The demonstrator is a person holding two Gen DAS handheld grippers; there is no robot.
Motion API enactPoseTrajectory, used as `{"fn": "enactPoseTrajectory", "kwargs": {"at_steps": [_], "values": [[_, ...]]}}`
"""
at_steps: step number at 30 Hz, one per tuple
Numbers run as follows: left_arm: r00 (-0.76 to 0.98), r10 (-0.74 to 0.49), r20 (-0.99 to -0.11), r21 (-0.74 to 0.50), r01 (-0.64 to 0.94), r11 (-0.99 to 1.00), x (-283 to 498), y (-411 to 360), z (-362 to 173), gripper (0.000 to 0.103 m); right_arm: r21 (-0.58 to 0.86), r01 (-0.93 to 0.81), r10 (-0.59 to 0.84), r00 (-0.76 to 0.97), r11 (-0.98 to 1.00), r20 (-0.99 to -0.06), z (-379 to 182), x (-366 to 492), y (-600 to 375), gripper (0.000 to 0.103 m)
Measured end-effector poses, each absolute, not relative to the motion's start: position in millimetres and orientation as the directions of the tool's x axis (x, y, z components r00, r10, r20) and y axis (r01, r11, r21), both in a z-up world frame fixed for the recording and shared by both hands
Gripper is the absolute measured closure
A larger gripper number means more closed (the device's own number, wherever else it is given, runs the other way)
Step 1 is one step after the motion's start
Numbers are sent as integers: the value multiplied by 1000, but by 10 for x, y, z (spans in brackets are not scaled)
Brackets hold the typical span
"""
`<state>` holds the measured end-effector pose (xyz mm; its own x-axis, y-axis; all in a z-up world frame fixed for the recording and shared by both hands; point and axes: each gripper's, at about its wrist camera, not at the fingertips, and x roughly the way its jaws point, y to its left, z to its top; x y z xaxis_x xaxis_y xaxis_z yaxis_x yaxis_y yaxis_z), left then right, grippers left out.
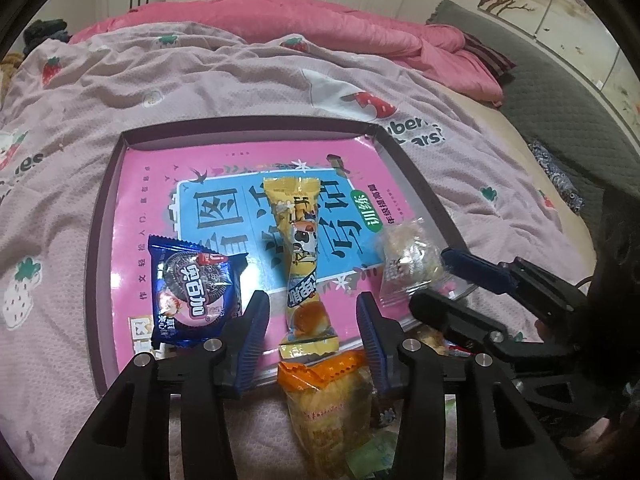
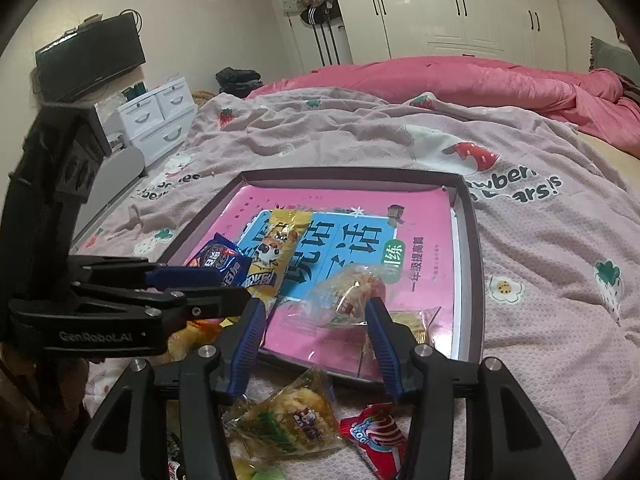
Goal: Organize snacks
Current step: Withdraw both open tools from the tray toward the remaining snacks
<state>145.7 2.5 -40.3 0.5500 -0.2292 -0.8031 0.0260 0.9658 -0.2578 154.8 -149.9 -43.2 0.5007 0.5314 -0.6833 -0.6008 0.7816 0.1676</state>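
A shallow purple-rimmed tray [image 1: 248, 136] [image 2: 348, 180] lies on the bed, lined with a pink and blue book cover. On it are a blue cookie packet [image 1: 192, 292] [image 2: 220, 260], a long yellow snack packet [image 1: 304, 256] [image 2: 276, 248] and a clear packet of pale snacks [image 1: 404, 264] [image 2: 352, 292]. My left gripper [image 1: 312, 304] [image 2: 228, 288] stands open astride the yellow packet's near end, its pads clear of the wrapper. My right gripper [image 2: 314, 308] [image 1: 434, 280] is open around the clear packet, which lies on the tray close to the right finger.
Loose snacks lie on the bedspread in front of the tray: an orange packet [image 1: 328, 400], a clear packet of yellow crisps [image 2: 280, 420] and a red packet [image 2: 376, 436]. A rumpled pink duvet [image 2: 460, 80] is heaped at the back. White drawers [image 2: 160, 120] stand to the left.
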Motion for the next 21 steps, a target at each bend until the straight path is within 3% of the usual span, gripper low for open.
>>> {"fn": "enactPoseTrajectory", "kwargs": {"at_steps": [5,21], "values": [[557,-232,-797,-260,30,965,1426,42,-332,54,154,-597,527,523,787,-670,-390,1523,-1506,51],[596,-227,-770,-243,55,968,1256,-16,-42,45,175,-497,501,657,850,-564,-3,1391,-1874,29]]}}
